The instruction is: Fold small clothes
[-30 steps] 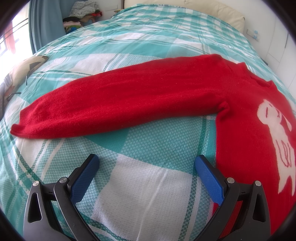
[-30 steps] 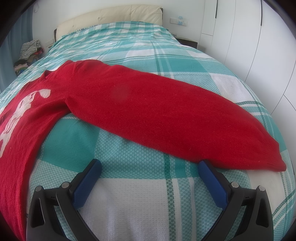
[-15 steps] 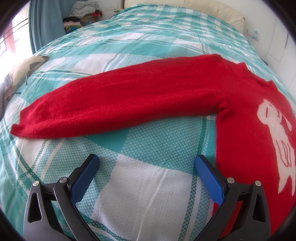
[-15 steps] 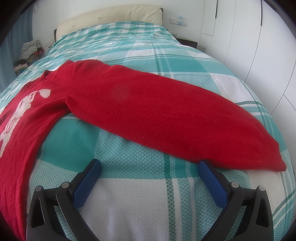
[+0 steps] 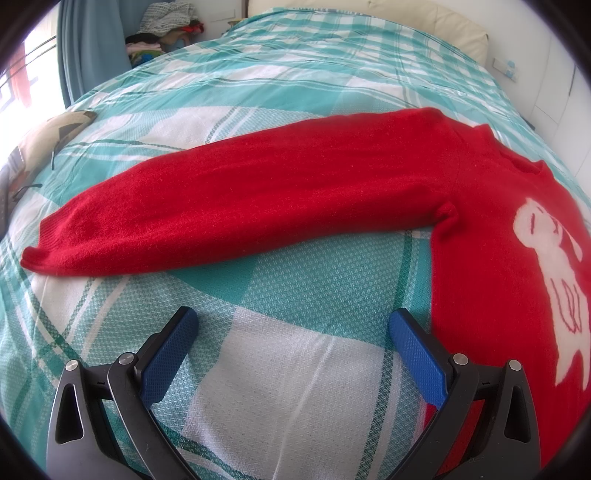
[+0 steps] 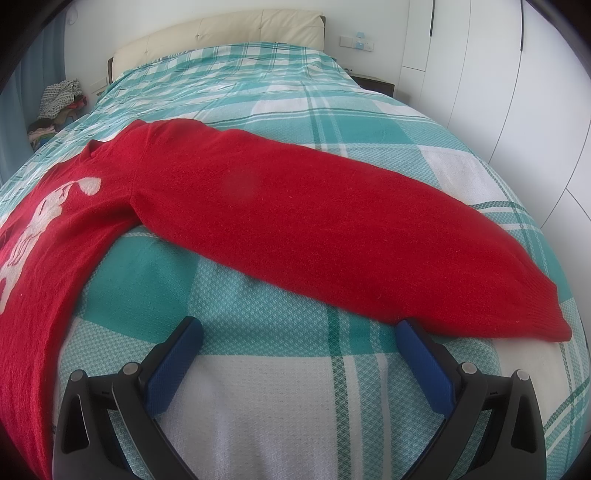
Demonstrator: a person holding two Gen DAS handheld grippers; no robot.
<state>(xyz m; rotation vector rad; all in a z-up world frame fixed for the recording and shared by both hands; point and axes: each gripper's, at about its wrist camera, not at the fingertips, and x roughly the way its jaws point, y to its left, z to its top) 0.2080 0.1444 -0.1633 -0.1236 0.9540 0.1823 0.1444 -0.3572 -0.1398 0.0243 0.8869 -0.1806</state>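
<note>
A red sweater (image 5: 491,236) with a white animal motif lies flat on the bed, both sleeves spread out. In the left wrist view its sleeve (image 5: 240,206) runs left, with the cuff at the far left. My left gripper (image 5: 293,325) is open and empty just short of that sleeve, beside the sweater's body. In the right wrist view the other sleeve (image 6: 332,229) runs right to its cuff (image 6: 535,314). My right gripper (image 6: 299,332) is open and empty, its right fingertip (image 6: 410,332) close to the sleeve's near edge.
The bed (image 6: 266,92) has a teal and white checked cover and a beige headboard (image 6: 221,33). A pile of clothes (image 5: 162,26) lies beside the bed at the back left. White wardrobe doors (image 6: 517,92) stand on the right. A cushion (image 5: 48,140) lies at the left edge.
</note>
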